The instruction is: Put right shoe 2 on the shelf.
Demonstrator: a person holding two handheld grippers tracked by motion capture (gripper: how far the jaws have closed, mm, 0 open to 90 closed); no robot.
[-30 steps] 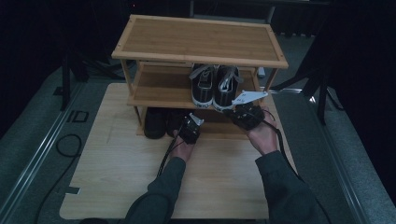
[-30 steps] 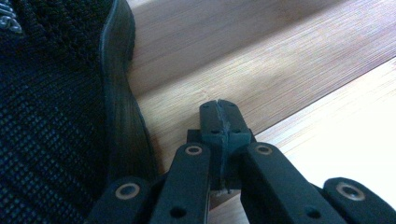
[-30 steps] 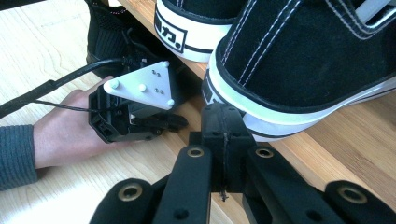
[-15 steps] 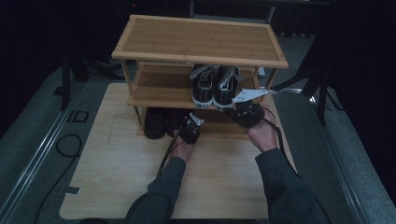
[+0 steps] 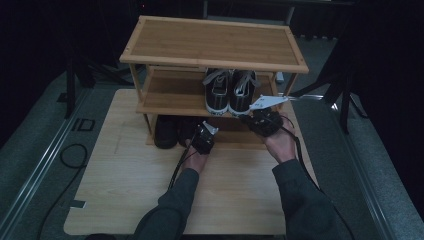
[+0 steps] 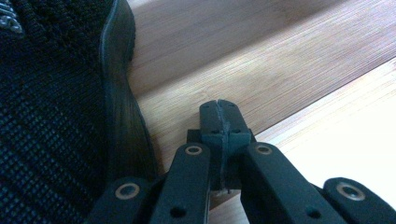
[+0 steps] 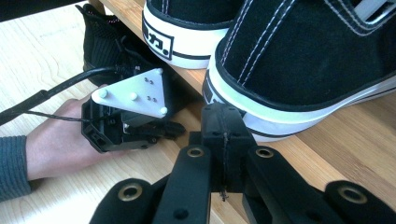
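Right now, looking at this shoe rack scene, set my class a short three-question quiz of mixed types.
1. True or false: the right tongs are shut with nothing between them.
2. The black-and-white sneakers stand on which shelf of the rack: A top, B middle, C bottom?
3. Fill in: beside the left tongs lies a black knitted ____.

Key: 1 true; 2 B; 3 shoe.
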